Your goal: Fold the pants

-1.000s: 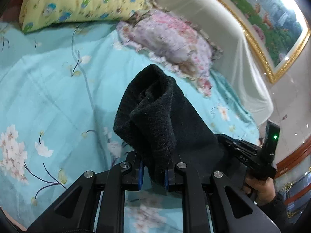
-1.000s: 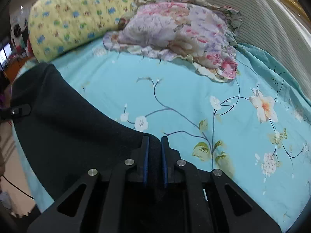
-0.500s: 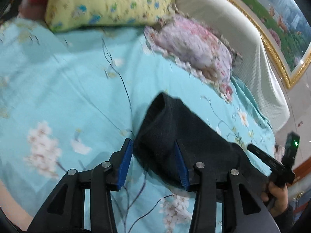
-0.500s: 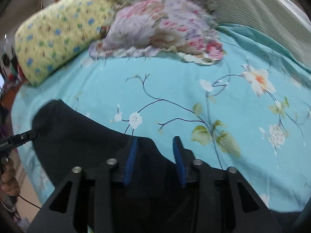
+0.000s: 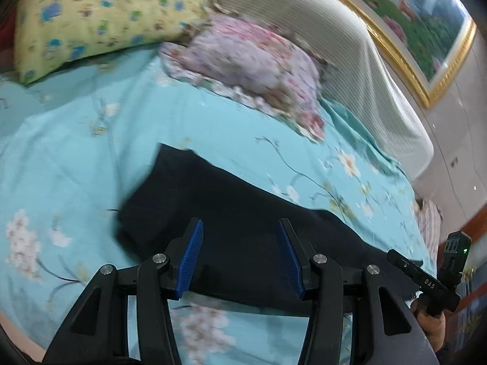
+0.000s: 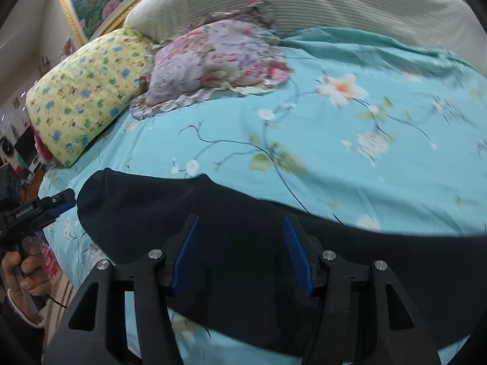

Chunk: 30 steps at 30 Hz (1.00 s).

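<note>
1. Where the left wrist view begins, the left gripper (image 5: pixel 240 255) stands with its blue ribbed pads (image 5: pixel 191 258) spread wide, nothing between them; the dark black fleece pants (image 5: pixel 231 213) lie flat just beyond and below the fingertips.
2. Right gripper (image 6: pixel 242 251): blue pads (image 6: pixel 296 252) likewise wide apart, gripping nothing; the pants (image 6: pixel 243 213) pass under the gap.
3. Pants: a long dark band across the near part of the turquoise floral bedsheet (image 5: pixel 91 158), seen also in the right view (image 6: pixel 334 158). One rounded end points toward the left gripper seen in the right wrist view (image 6: pixel 51 205).
4. Right gripper body with a green light shows at the far right of the left view (image 5: pixel 426 276), held by the person's right hand (image 5: pixel 430 325). Left hand (image 6: pixel 24 270) visible at the right view's left edge.
5. Farther back: a pink-and-lilac floral ruffled pillow (image 5: pixel 252 60) on the sheet, touching a yellow pillow with blue print (image 5: pixel 100 15).
6. Behind both: a cream ribbed padded headboard (image 5: pixel 350 57), then a gold-framed landscape painting (image 5: pixel 411 15). Both views show some motion blur.
</note>
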Tool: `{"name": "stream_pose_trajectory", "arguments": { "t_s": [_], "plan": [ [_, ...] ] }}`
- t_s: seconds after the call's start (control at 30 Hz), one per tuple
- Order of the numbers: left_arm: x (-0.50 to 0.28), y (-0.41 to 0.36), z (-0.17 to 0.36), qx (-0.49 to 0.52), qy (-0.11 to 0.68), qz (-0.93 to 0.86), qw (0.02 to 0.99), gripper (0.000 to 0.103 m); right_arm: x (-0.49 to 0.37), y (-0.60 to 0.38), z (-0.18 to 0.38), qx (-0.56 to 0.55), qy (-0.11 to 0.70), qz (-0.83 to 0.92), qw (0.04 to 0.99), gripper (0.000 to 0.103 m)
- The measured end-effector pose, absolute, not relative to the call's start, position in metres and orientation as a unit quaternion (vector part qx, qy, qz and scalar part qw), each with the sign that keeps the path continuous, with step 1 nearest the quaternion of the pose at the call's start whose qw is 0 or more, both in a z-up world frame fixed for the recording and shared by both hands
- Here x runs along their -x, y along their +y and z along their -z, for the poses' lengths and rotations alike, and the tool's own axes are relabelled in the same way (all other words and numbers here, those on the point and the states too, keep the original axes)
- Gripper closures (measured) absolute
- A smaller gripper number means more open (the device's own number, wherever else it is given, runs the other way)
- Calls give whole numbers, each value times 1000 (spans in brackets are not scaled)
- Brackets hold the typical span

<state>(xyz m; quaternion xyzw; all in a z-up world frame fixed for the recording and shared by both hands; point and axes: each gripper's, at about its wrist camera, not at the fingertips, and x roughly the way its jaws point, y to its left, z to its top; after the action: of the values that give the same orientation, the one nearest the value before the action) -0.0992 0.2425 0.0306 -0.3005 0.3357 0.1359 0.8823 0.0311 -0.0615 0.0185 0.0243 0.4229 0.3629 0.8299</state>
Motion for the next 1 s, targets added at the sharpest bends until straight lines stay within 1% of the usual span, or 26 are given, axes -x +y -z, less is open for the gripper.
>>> {"name": "stream_pose_trajectory", "arguments": {
  "t_s": [0.07, 0.1, 0.13, 0.17, 0.3, 0.43, 1.0],
  "plan": [
    [89, 231, -30, 295, 344, -122, 883, 51, -28, -74, -17, -34, 425, -356, 832, 45],
    [85, 226, -29, 293, 348, -117, 883, 50, -27, -82, -16, -39, 425, -350, 834, 45],
    [80, 219, -29, 291, 352, -110, 883, 46, -25, -88, -16, -43, 425, -346, 835, 45],
    [77, 214, -29, 288, 354, -105, 884, 45, -22, -97, -15, -51, 425, -341, 837, 45],
    [61, 194, -28, 274, 368, -84, 885, 45, -12, -122, -14, -67, 419, -319, 847, 45],
    [42, 170, -27, 259, 385, -58, 884, 43, -6, -149, -12, -80, 415, -294, 857, 39],
    [-24, 72, -27, 193, 432, 43, 880, 39, 20, -271, 11, -168, 416, -165, 878, 39]
  ]
}}
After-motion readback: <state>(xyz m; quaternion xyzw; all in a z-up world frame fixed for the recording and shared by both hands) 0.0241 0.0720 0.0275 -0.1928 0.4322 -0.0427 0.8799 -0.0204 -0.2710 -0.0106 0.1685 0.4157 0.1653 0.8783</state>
